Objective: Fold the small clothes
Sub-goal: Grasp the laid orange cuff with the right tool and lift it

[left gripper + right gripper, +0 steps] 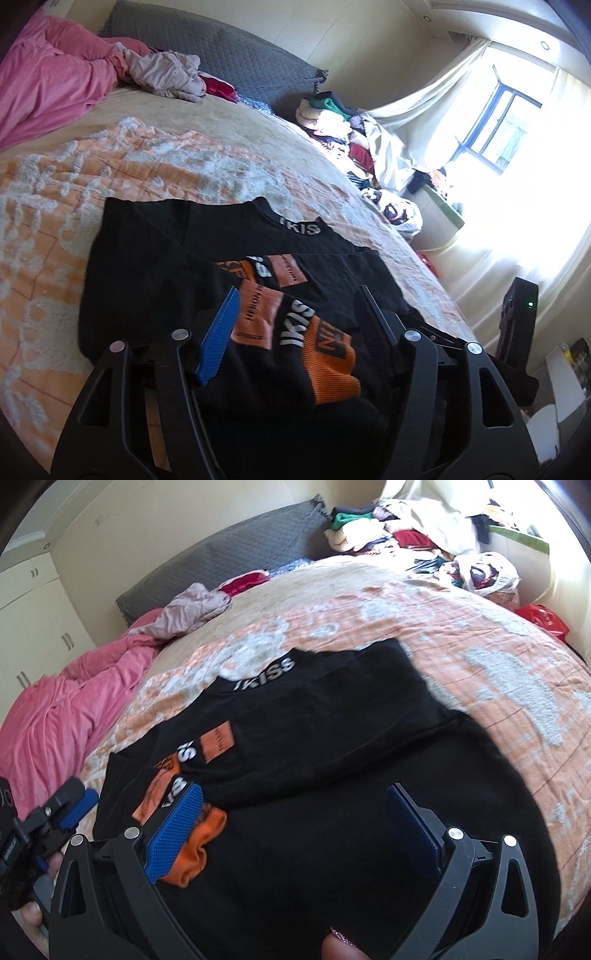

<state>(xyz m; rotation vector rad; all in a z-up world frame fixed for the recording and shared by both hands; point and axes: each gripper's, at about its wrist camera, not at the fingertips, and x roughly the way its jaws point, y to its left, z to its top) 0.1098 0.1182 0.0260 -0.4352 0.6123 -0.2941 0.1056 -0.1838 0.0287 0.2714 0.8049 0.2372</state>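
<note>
black shirt [207,258] lies on the orange-and-white bedspread [74,192], collar band at twelve o'clock, one sleeve [291,332] with orange patches folded in across the body. it sits near the middle of the near half of the bed.

left gripper [299,317]: jaws stand apart, roughly half way, pads pressing on nothing. the folded sleeve lies between and under them, loose. right gripper [295,823]: jaws wide apart over the lower body of the shirt, gripping nothing; its left pad sits just above the orange cuff [199,853].

risks, as i judge them. the sleeve is only laid in place, and its cuff is bunched rather than flat; a pad dragging across it on the way out would pull the fold open or skew it. if the next fold is taken with the cuff still rucked, the lump would be shut inside and the finished stack would sit crooked. the bedspread is soft and tufted, so a low pinch could catch the cover along with the shirt.

views. the left wrist view shows the window [498,125] at two o'clock and the clothes pile [332,114] beside the bed. the right wrist view alone shows the shirt's far sleeve lying flat towards two o'clock, the left gripper [77,805] in a hand at eight o'clock, and the cupboard doors [33,620] at ten o'clock.
</note>
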